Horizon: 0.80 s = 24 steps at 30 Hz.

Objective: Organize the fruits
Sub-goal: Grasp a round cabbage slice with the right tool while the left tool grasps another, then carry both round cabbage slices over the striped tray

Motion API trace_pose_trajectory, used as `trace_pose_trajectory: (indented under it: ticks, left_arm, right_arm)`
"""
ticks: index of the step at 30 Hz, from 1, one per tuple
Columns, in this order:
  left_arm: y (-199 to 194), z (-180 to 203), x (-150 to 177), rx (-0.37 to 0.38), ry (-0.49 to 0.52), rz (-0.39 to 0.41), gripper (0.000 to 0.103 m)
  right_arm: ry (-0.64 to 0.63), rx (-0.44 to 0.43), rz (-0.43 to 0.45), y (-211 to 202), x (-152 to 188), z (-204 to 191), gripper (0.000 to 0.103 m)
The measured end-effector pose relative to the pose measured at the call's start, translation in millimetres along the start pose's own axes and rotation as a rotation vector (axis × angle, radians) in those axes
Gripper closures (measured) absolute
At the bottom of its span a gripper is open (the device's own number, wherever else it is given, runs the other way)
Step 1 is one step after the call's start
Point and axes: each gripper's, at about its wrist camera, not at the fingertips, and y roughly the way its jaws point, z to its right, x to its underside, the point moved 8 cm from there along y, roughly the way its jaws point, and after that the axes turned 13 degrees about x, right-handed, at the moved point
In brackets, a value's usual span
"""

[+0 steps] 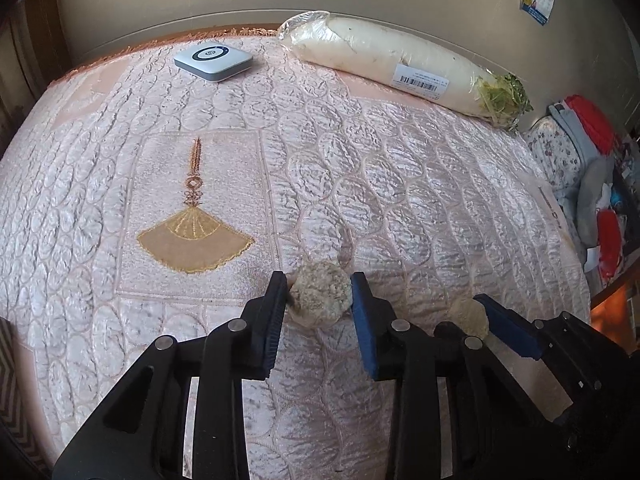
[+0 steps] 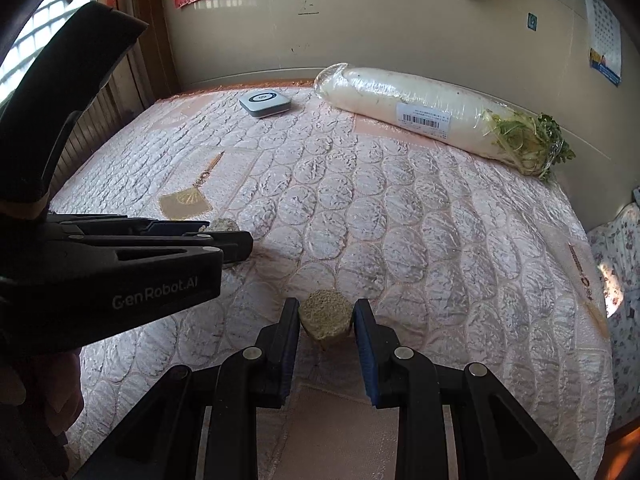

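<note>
Each gripper's jaws are closed on a crumbly, rough lump low over the quilted bed (image 1: pixel 400 168): left gripper (image 1: pixel 320 292), right gripper (image 2: pixel 326 316). Squeezing harder could crumble either lump (they look brittle), and the two grippers sit near enough to knock together.

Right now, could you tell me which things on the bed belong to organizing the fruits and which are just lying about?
Job:
- rough fruit between left gripper jaws
- second rough fruit clamped in right gripper

Lying about:
- wrapped white radish
- small white box
- clothes pile beside the bed
</note>
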Motion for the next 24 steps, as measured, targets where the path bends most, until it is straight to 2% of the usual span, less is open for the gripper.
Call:
trace_pose_trajectory:
  ticks: [10, 20, 24]
  left_arm:
    - [-57.5, -18.7, 35.5, -0.029, -0.046, 0.058, 0.071]
    - [-123.2, -59.8, 93.8, -0.111, -0.057, 0.117, 0.071]
    - [-152.7, -84.8, 115.7, -0.171, -0.064, 0.155, 0.071]
  right_arm:
    - [0.017, -0.036, 0.02, -27.9, 16.4, -29.2, 0.076]
    - [-0.037, -0.11, 0.063, -68.4, 37.9, -100.4, 0.076]
    - [-0.056, -0.155, 0.073, -82.6, 43.1, -134.2, 0.076]
